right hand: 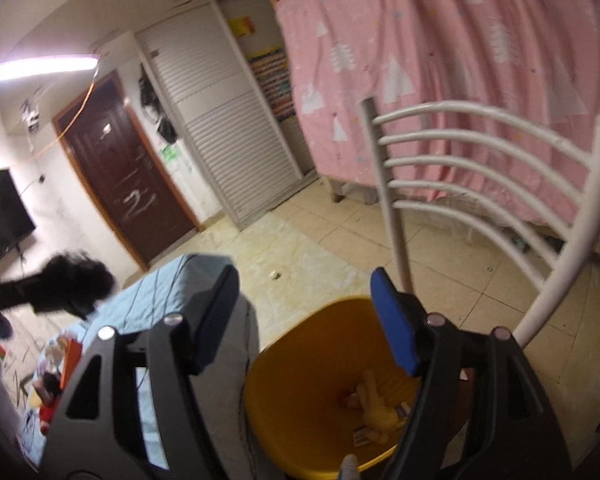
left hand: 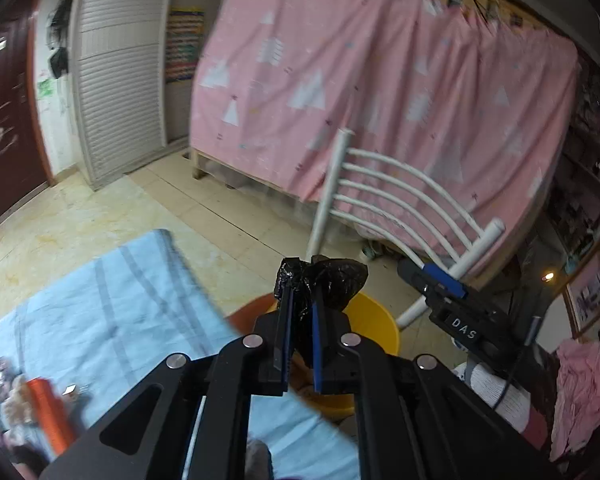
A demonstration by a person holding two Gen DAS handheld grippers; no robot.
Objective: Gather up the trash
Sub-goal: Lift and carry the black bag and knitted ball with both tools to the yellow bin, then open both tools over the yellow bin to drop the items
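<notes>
My left gripper [left hand: 302,284] is shut on a crumpled black plastic bag [left hand: 340,280], which bulges past its fingertips. It hangs above the rim of a yellow bin [left hand: 380,320]. In the right wrist view the bag [right hand: 74,284] is a dark blur at the left, over the bed. My right gripper [right hand: 304,312] stands open with nothing between its fingers, just above the yellow bin [right hand: 296,384]. Yellowish scraps [right hand: 380,412] lie at the bottom of the bin. In the left wrist view the right gripper [left hand: 420,276] is beside the bin, to the right.
A white metal chair [right hand: 480,152] stands just behind the bin. A pink patterned curtain [left hand: 380,80] covers the bed frame beyond. A light-blue sheet [left hand: 100,300] with an orange can [left hand: 48,412] and clutter lies on the left. A small scrap [right hand: 275,275] sits on the tile floor.
</notes>
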